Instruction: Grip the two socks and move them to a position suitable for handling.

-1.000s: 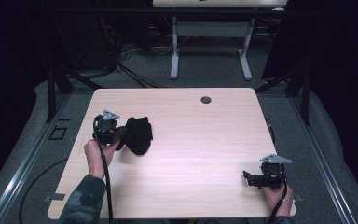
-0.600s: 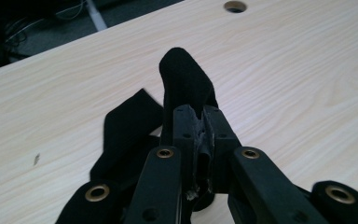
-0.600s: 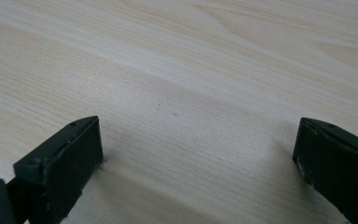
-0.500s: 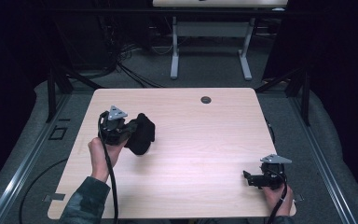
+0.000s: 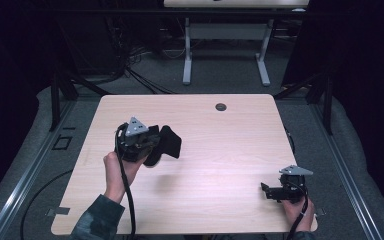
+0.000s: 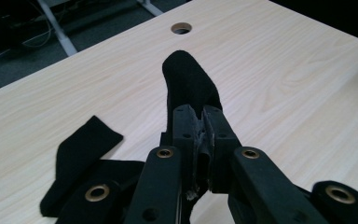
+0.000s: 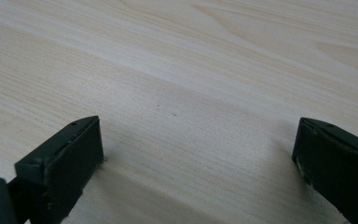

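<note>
Broadly, a pale wooden desk (image 5: 220, 150) takes up the middle of the high view, with a round cable hole (image 5: 221, 107) near its far edge, right of centre. Beyond that edge stand the grey legs of another table (image 5: 187, 55) on a dark floor.

On the desk's left half, a hand (image 5: 115, 167) with a dark patterned sleeve holds the left gripper (image 5: 152, 142). Its jaws are pressed together on a piece of black cloth (image 5: 166, 145), which hangs off them and sits left of the desk's centre. In the left gripper view the cloth (image 6: 186, 86) rises past the jaw tips in a rounded fold pointing toward the hole (image 6: 181, 28), while another flap lies lower left against the wood.

Near the desk's front right corner, the other hand (image 5: 297, 212) holds the right gripper (image 5: 270, 191) low over the wood, well apart from the cloth. In the right gripper view its jaws stand wide apart with bare desk (image 7: 191, 93) between them.
</note>
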The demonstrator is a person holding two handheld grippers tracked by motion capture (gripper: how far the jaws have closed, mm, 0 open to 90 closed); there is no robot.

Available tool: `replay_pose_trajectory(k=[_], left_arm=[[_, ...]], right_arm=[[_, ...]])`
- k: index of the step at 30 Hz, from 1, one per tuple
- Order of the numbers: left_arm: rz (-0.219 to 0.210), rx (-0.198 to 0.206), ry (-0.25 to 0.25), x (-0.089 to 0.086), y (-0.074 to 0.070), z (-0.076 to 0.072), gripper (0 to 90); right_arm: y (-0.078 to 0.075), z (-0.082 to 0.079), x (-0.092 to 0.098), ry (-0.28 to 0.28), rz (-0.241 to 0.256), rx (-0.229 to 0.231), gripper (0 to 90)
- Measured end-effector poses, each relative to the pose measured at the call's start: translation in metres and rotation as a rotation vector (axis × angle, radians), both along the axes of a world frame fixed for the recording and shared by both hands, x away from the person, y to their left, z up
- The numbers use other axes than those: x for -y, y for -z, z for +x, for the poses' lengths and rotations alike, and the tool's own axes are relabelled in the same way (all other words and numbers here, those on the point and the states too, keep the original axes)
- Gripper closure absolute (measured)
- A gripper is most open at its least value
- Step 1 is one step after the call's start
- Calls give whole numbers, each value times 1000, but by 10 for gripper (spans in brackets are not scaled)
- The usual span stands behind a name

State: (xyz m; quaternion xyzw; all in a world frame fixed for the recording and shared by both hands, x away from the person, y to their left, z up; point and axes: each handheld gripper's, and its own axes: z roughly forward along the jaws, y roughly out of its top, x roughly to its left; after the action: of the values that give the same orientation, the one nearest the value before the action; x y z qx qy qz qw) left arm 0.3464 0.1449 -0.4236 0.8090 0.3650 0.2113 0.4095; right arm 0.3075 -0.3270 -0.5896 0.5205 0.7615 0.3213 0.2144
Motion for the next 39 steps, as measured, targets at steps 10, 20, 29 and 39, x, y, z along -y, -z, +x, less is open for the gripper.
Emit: replay_pose_trajectory(k=[10, 20, 29, 39], left_arm=[[-15, -13, 85, 18, 7, -20, 850], [-30, -53, 191, 46, 21, -39, 850], [-51, -127, 281, 66, 40, -52, 849], [-34, -265, 309, 78, 91, -52, 844]], right_arm=[[0, 0, 0, 3, 1, 1, 14], [0, 0, 0, 2, 1, 1, 14], [0, 0, 0, 2, 1, 1, 14], [0, 0, 0, 4, 5, 3, 15]])
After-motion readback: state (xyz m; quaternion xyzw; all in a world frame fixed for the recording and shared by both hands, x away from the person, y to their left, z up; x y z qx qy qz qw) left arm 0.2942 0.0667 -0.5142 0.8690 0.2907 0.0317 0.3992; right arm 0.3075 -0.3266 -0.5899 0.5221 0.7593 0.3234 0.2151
